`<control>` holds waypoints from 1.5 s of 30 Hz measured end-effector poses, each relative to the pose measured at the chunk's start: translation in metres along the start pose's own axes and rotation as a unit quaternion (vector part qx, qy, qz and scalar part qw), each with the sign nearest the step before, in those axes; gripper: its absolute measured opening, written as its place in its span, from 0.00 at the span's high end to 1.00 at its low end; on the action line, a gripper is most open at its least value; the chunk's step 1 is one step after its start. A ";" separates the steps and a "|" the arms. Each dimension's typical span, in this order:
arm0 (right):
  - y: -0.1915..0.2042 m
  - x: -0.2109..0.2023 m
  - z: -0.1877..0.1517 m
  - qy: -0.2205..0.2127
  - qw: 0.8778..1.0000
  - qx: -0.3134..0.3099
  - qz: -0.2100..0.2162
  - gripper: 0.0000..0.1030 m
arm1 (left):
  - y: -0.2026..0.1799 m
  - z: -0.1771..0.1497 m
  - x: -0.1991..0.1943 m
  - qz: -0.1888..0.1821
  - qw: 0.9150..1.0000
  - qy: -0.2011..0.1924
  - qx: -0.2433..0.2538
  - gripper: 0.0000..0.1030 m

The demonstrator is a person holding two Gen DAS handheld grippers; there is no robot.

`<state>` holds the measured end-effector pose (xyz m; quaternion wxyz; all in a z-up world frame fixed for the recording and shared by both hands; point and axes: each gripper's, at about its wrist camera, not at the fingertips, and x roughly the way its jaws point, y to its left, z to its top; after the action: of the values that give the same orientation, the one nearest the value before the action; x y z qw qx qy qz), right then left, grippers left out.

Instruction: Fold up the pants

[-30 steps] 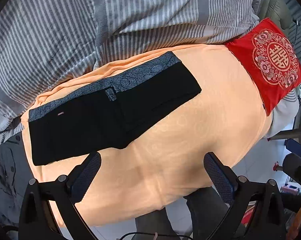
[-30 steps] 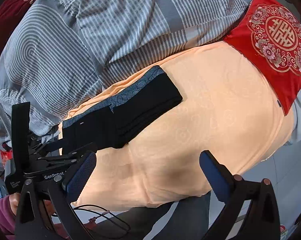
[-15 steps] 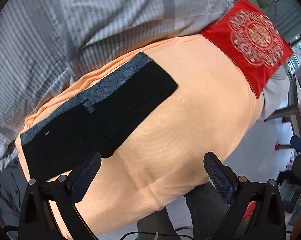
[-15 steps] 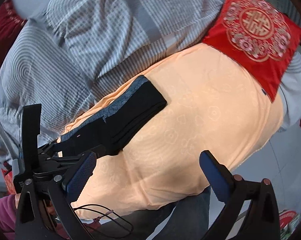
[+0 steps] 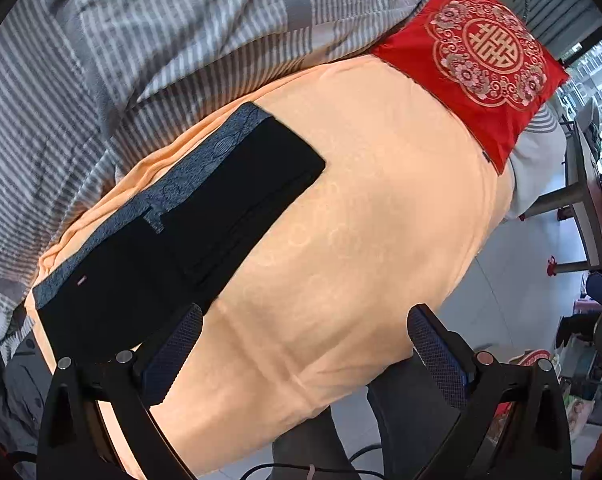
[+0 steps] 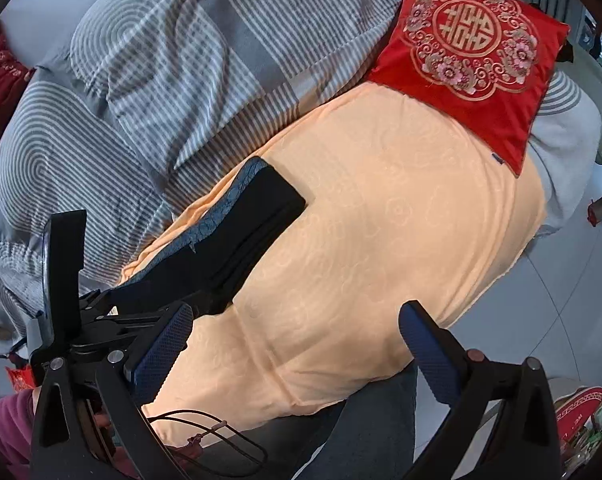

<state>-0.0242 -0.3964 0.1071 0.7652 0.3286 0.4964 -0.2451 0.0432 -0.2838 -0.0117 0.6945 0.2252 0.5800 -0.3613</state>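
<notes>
Both views swing slightly; the folded black pants with grey patterned waistband (image 5: 173,232) stay flat along the orange blanket's (image 5: 361,240) far edge. Left gripper (image 5: 305,344) and right gripper (image 6: 297,344) hang spread and empty, so the folding looks done.

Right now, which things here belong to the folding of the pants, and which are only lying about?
For the job:
- folded black pants with grey patterned waistband
- orange blanket they lie on
- left gripper, open
- right gripper, open

Only lying about:
- red embroidered cushion
- grey striped bedding
- grey striped round pillow
</notes>
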 end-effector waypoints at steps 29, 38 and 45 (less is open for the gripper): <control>-0.023 0.008 -0.018 0.029 0.999 0.039 0.005 0.00 | 0.006 -0.009 0.018 -0.005 0.999 0.021 -0.024 0.00; -0.019 0.025 -0.006 0.054 0.998 0.027 0.034 0.00 | 0.032 -0.015 0.018 0.005 0.997 0.019 -0.071 0.00; -0.024 0.036 0.018 0.070 0.996 0.000 0.057 0.00 | 0.036 -0.005 0.024 0.027 0.994 0.019 -0.109 0.00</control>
<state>-0.0159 -0.4279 0.0730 0.7412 0.3727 0.5293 -0.1777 0.0686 -0.2631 -0.0404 0.7129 0.1708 0.6230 -0.2728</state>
